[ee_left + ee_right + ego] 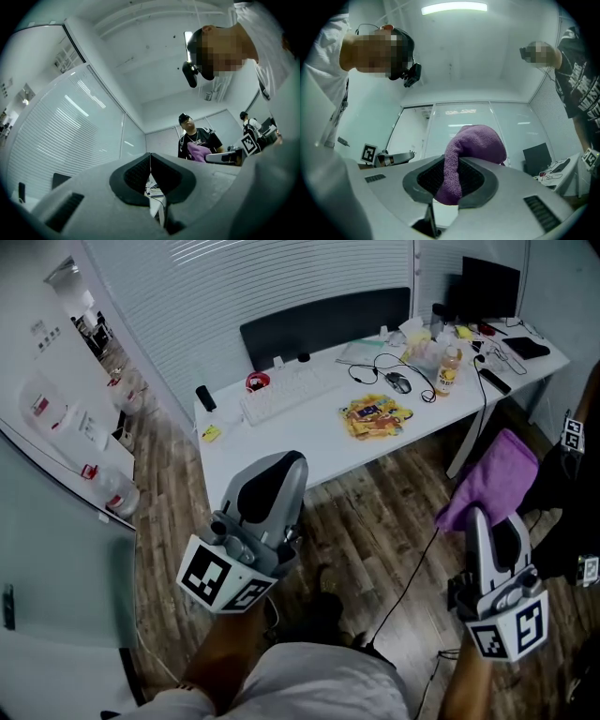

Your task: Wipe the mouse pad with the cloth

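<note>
Head view: a person stands back from a white desk (281,442) that runs from 11 to 2 o'clock, a gripper in each hand over the wood-plank floor (366,540). The left gripper (281,470), at 7 o'clock, points toward the desk. In the left gripper view its jaws (150,161) are pressed together, pad against pad, with nothing between them. The right gripper (480,521), at 4 o'clock, is clamped on a purple cloth (497,474) that bunches above its tips, clear of the desk. In the right gripper view the cloth (476,140) runs down between the dark pads of that gripper (457,178) and flops over to the right of them. On the desk lie a white keyboard (286,390) at 11 o'clock, a yellow snack packet (375,416) at 12, a wired mouse (398,382) just beyond it, and a drink bottle (448,371) at 1 o'clock, with a dark monitor (489,287) at the far corner. Which item there is the mouse pad cannot be told from this height. A second person in a black printed T-shirt (197,138) stands at the holder's right, at 3 o'clock in both gripper views.
</note>
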`<state>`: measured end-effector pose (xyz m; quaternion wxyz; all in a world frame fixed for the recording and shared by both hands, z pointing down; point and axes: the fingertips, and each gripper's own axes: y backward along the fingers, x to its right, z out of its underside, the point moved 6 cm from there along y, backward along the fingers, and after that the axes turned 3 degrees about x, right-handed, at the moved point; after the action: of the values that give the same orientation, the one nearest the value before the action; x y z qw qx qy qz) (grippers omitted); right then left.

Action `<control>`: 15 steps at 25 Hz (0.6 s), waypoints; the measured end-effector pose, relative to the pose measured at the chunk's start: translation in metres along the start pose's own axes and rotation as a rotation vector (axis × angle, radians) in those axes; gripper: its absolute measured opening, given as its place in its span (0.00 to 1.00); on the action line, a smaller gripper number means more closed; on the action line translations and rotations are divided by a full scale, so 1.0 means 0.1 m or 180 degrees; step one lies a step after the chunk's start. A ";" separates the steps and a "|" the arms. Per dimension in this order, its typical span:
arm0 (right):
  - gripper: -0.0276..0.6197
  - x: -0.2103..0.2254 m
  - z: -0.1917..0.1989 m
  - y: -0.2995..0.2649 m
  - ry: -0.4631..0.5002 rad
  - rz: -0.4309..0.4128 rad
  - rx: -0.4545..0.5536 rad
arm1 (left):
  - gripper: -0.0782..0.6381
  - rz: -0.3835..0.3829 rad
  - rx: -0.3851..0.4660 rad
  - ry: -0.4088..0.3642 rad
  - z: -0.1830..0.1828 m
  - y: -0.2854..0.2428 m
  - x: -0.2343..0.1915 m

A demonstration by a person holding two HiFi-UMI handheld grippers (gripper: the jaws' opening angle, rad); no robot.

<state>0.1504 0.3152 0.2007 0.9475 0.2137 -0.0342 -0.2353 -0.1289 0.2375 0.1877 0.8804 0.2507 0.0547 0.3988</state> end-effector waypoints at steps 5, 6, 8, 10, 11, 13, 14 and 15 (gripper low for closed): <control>0.15 0.14 0.11 -0.21 0.0041 0.0028 -0.0039 | 0.13 0.0016 0.0021 0.0030 0.17 -0.16 -0.21; 0.15 0.18 0.13 -0.27 0.0048 0.0036 -0.0047 | 0.13 0.0012 0.0023 0.0038 0.21 -0.20 -0.27; 0.15 0.24 0.19 -0.40 0.0063 0.0039 -0.0063 | 0.13 0.0000 0.0022 0.0056 0.30 -0.28 -0.40; 0.15 0.31 0.27 -0.54 0.0074 0.0039 -0.0087 | 0.13 -0.0006 0.0011 0.0078 0.41 -0.37 -0.54; 0.15 0.35 0.31 -0.62 0.0076 0.0044 -0.0100 | 0.13 -0.0003 0.0000 0.0087 0.47 -0.42 -0.61; 0.15 0.43 0.39 -0.77 0.0086 0.0058 -0.0124 | 0.13 0.0018 -0.0029 0.0089 0.58 -0.52 -0.74; 0.15 0.48 0.42 -0.85 0.0097 0.0062 -0.0141 | 0.13 0.0032 -0.0044 0.0085 0.63 -0.57 -0.81; 0.15 0.52 0.45 -0.93 0.0109 0.0066 -0.0163 | 0.13 0.0046 -0.0061 0.0084 0.69 -0.63 -0.88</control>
<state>0.1487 0.1997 0.2006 0.9555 0.1931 -0.0141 -0.2226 -0.1259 0.1110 0.2078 0.8791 0.2374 0.0607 0.4089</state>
